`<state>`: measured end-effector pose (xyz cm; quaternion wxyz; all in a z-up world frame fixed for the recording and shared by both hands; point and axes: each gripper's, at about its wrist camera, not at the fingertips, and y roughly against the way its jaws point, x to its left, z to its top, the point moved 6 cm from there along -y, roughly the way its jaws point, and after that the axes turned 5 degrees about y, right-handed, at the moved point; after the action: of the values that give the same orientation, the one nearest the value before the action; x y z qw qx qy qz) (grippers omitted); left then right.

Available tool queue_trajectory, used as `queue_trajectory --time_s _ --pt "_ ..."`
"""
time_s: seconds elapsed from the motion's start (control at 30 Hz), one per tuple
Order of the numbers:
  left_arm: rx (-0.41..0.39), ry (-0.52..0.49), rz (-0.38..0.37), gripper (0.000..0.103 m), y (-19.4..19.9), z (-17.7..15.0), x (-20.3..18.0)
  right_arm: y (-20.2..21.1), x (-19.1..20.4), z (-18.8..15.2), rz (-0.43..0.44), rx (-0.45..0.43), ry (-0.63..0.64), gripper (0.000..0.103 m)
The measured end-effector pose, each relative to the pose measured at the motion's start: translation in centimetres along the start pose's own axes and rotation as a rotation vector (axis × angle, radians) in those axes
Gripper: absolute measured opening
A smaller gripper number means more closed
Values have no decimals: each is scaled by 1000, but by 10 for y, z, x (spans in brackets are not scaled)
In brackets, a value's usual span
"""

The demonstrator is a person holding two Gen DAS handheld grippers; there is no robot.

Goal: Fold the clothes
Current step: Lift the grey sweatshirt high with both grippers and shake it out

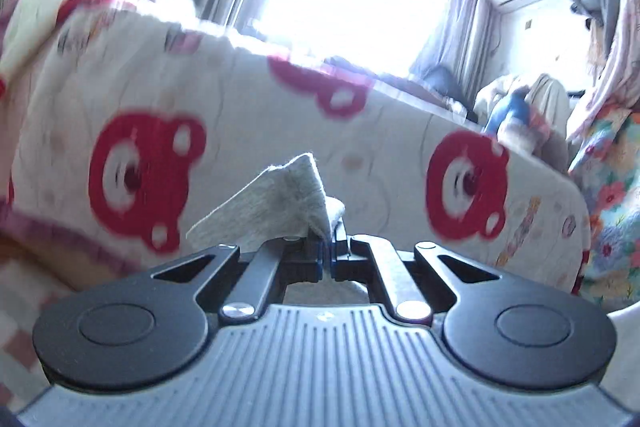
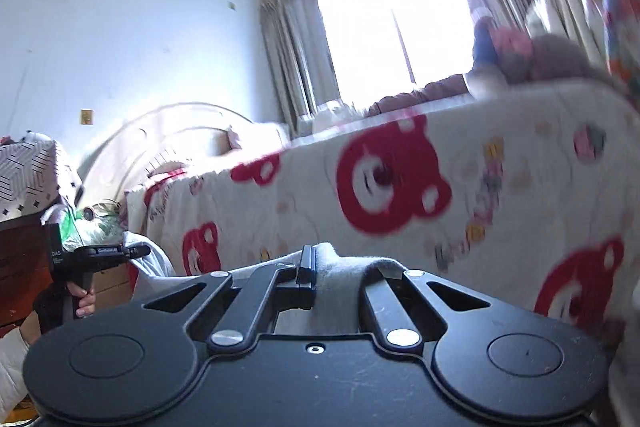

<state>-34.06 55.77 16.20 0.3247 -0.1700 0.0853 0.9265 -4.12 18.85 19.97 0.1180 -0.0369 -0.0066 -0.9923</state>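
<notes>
You are gripping a grey garment [image 1: 276,203] with your left gripper [image 1: 328,259]: its jaws are pressed together on a fold of the cloth, and a pointed corner of the fabric is sticking up just beyond and to the left of the jaw tips, with more of it showing below, between the linkage arms. Your right gripper [image 2: 340,271] is also pinching the grey garment [image 2: 340,275]; the cloth is draping over the right-hand jaw and running back between the two jaws toward the body, so that jaw is largely hidden under it, while the left-hand jaw is pressing against the fabric. Ahead of both sets of jaws, the bed is hanging a cream quilt with red bear faces [image 1: 256,107] down its side. Far to the left of the right jaws, your left hand [image 2: 84,301] is holding the other gripper's handle. Beyond the bed, a bright window [image 2: 388,31] is glaring between curtains.
</notes>
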Motion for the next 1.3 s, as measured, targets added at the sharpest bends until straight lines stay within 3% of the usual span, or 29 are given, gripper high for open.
queue_trajectory --time_s 0.2,0.4,0.57,0.83,1.03,1.2,1.3 --pt "-173 -101 -43 3 54 90 -53 48 41 82 19 -126 153 2" --pt "-245 -191 -53 3 101 151 -99 100 71 124 26 -214 238 2" --pt "-278 -208 -54 3 136 156 -113 132 80 114 25 -216 249 2" --pt "-263 -265 -29 3 171 129 -115 155 87 91 41 -174 239 2" --pt "-125 -258 26 3 103 80 -87 119 57 51 74 -44 161 2" --pt "-8 -306 86 3 5 16 -49 44 1 -13 42 133 57 1" --pt "70 -326 88 3 -59 -28 -27 -10 -44 -62 -28 247 -23 2"
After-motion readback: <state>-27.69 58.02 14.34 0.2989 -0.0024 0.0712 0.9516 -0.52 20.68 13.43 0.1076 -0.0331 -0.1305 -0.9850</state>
